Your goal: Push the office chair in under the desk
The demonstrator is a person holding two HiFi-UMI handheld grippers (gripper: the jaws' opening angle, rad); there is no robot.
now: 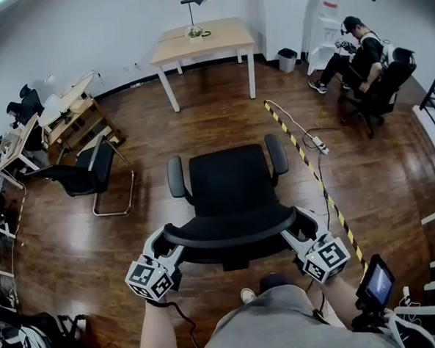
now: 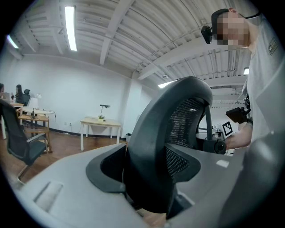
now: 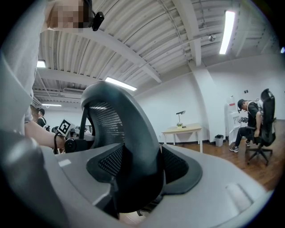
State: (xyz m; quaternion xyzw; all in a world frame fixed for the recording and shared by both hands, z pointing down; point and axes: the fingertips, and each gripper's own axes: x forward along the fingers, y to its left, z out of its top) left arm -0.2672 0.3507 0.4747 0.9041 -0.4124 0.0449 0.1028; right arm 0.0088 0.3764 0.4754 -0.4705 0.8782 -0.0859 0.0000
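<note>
Two grippers, one chair: the left gripper [image 1: 165,246] and the right gripper [image 1: 300,231] each sat clamped on an end of the backrest [image 1: 228,231] of the black office chair [image 1: 230,198]. In the left gripper view, the jaws stood wide, pads pressed on either side of the thick curved frame of the backrest [image 2: 164,147]. It was the same story in the right gripper view, jaws spread broad around that rim [image 3: 129,156] with nothing else between them.

The seat lay just ahead of and below both pairs of jaws, and the armrests [image 1: 176,176] reached forward past them. The wooden desk [image 1: 202,42] stood well ahead of the jaws, straight beyond the chair, with open floor between.

How would it handle? The frame looked stiff, hard plastic, a sound place to hold; the mesh panel inside it looked soft and would likely give under a push, so the rim was the better grip. The base was hidden beneath the seat, so wheels could not be confirmed. It was probably fairly heavy, though likely to roll easily on smooth wood. A chair like this tends to swivel, which makes one hold at each end sensible, with even pressure from both sides. The smooth rim could slip between the pads if either jaw eased off.

One thing to watch: a striped floor tape [image 1: 305,160] and a power strip [image 1: 320,143] ran ahead and to the right of the right jaws.
</note>
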